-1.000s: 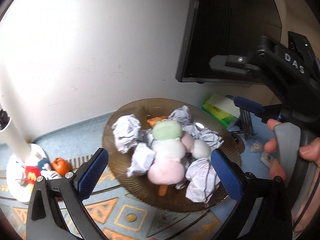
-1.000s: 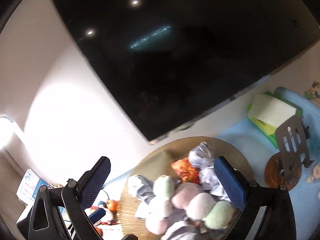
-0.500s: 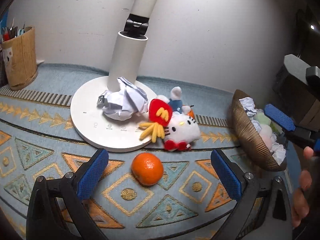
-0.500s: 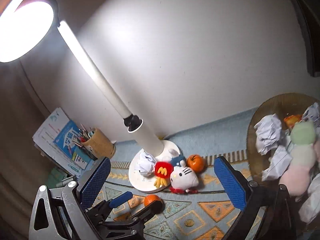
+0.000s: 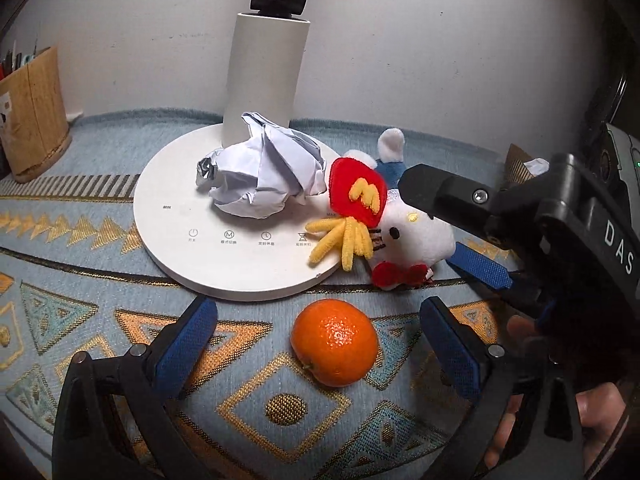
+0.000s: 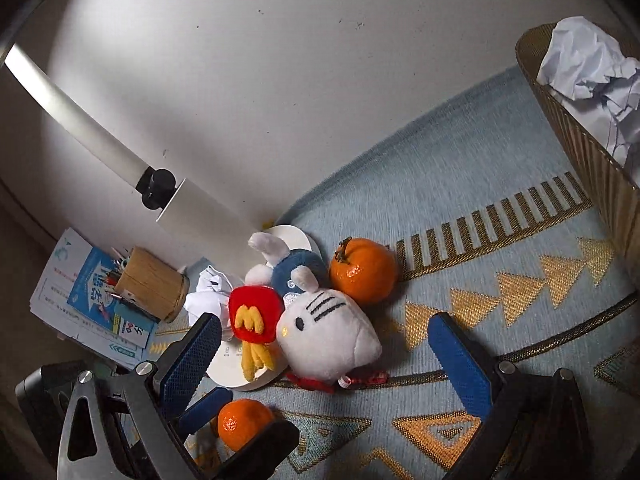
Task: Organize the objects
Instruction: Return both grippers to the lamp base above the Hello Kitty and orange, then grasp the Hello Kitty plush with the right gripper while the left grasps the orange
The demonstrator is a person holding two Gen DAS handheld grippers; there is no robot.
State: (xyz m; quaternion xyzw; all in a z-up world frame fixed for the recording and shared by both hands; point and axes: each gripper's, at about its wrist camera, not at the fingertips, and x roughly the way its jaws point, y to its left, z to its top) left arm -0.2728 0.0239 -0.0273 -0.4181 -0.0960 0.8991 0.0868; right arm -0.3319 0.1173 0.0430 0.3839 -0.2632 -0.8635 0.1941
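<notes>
On the patterned cloth [image 5: 80, 216]: gold triangles and diamonds woven on pale blue.
Left gripper [image 5: 318, 342]: jaws spread wide, gripping nothing; a mandarin [image 5: 335, 342] sits on the cloth between the blue pads, touching neither.
Right gripper [image 6: 324, 354]: jaws also spread, empty; its black body shows in the left view with white letters "DAS".
Plush toy [image 6: 328, 336]: white cat face, lying on its side between the right gripper's pads, partly on the lamp base [image 5: 224, 240]; it carries a red pouch with a yellow "M" and yellow felt fries.
Second mandarin [image 6: 362, 270]: with stem, just behind the plush, touching it.
Lamp base writing: "MIN" at the left edge, a row of four small icons with tiny captions too small to read.
Crumpled paper [image 5: 264, 176]: white ball resting on the lamp base against the post.
Basket [image 6: 576, 140]: woven, at the right edge, holding more crumpled paper.
Pen holder [image 6: 150, 284]: wooden, beside blue printed booklets; their print is illegible.
</notes>
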